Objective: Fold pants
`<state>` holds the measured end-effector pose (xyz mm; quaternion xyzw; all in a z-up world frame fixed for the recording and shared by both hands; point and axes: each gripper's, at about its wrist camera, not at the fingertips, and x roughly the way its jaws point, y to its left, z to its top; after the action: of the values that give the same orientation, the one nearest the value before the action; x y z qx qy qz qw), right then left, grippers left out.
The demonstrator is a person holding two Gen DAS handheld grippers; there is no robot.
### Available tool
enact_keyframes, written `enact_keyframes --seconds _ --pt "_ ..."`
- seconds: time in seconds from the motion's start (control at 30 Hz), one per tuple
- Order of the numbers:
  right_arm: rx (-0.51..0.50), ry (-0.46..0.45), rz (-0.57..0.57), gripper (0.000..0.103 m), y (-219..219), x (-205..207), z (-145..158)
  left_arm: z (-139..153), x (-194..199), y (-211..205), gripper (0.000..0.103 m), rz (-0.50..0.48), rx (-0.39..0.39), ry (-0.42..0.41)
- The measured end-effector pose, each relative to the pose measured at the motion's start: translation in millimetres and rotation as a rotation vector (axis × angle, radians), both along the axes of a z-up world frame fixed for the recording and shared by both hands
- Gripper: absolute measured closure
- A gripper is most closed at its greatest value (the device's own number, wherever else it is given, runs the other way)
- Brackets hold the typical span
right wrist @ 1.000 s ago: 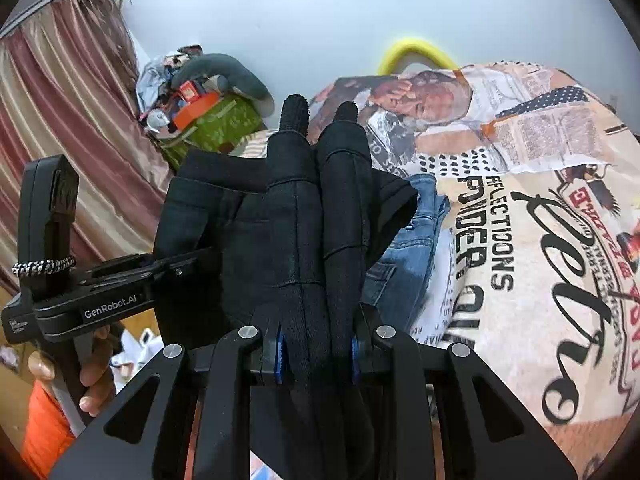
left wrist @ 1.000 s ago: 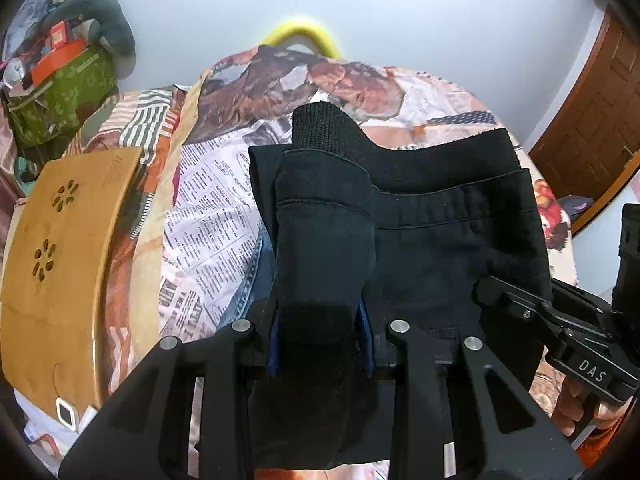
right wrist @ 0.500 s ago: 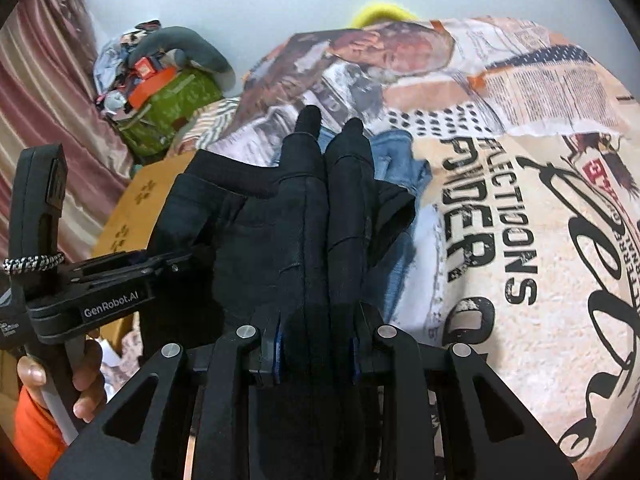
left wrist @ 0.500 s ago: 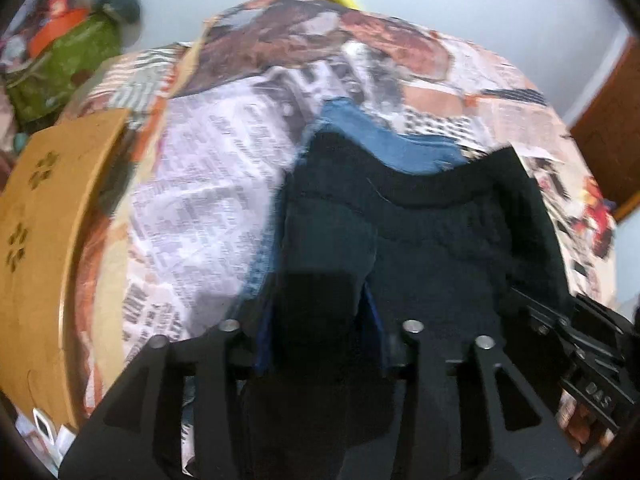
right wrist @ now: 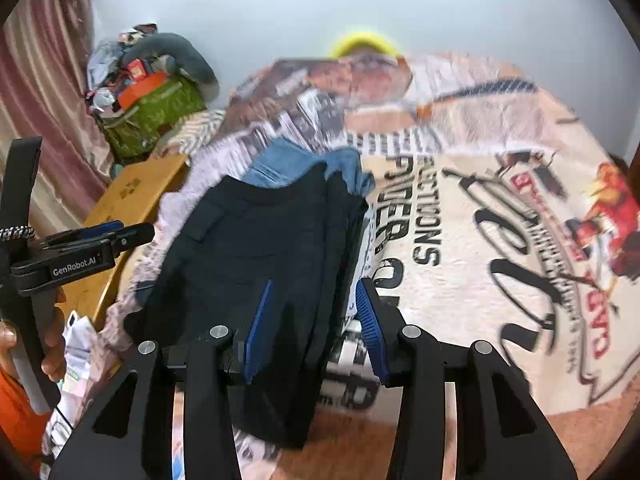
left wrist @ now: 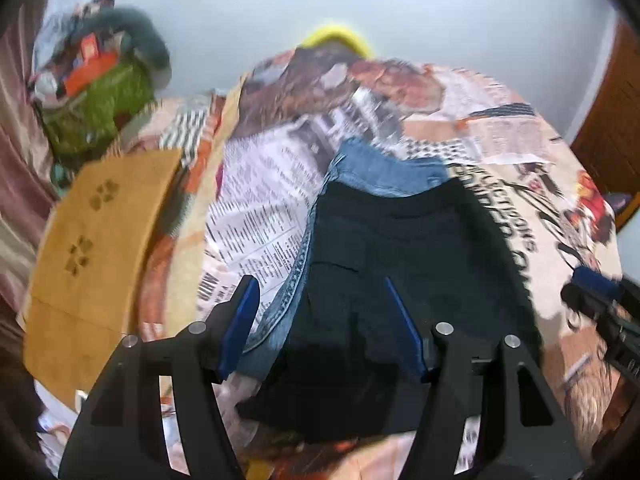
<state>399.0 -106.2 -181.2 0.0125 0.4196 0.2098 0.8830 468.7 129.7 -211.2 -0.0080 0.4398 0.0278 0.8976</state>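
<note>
So the big picture first: the bed, with that newspaper-print bedspread (left wrist: 260,208), now has the black pants (left wrist: 400,264) lying on it as a folded bundle, stacked on top of the folded blue jeans (left wrist: 384,172), which peek out along the far edge and down the left side. A second ago the black pair was up in the air, bunched and pinched in both tools; now it's down flat on the pile.

That's the actual change. Both grippers have just been opening. The left gripper (left wrist: 328,332) has its blue pads spread well apart, nothing pressed between them, with the black cloth lying loose underneath and between the fingers. Same story for the right gripper (right wrist: 316,320): fingers apart, the right edge of the folded pants sitting in the gap but not squeezed. From the right camera you can also see the other tool and the hand (right wrist: 50,344) holding it off to the left, clear of the fabric.

My read is the fold is basically done and this is the let-go after placing it on the stack. The bundle looks a bit lumpy on its right edge, where layers ride up, so it might want a pat down, but it's staying folded on its own.
</note>
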Motion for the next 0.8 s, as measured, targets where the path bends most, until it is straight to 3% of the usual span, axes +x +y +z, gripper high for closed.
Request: enact_keyframes --seconds 0.23,0.47,0.67,0.8 --pt "0.031 -0.174 0.017 0.064 -10.3 -59.2 75.9 77.5 -79.0 -33.2 0.040 -0.098 0.041 -0.147" --pt "0.074 -0.339 0.087 0.064 -12.2 -134.3 150.5 155.0 -164.4 -56.5 0.040 -0.117 0.050 -0.320" --pt "0.134 -0.468 0.081 0.064 -25.0 -198.9 190.9 210.3 -257.0 -68.7 0.040 -0.099 0.009 -0.493" --pt "0.177 -0.530 0.079 0.064 -36.1 -243.4 207.2 226.7 -306.5 -76.1 0.040 -0.081 0.016 -0.574"
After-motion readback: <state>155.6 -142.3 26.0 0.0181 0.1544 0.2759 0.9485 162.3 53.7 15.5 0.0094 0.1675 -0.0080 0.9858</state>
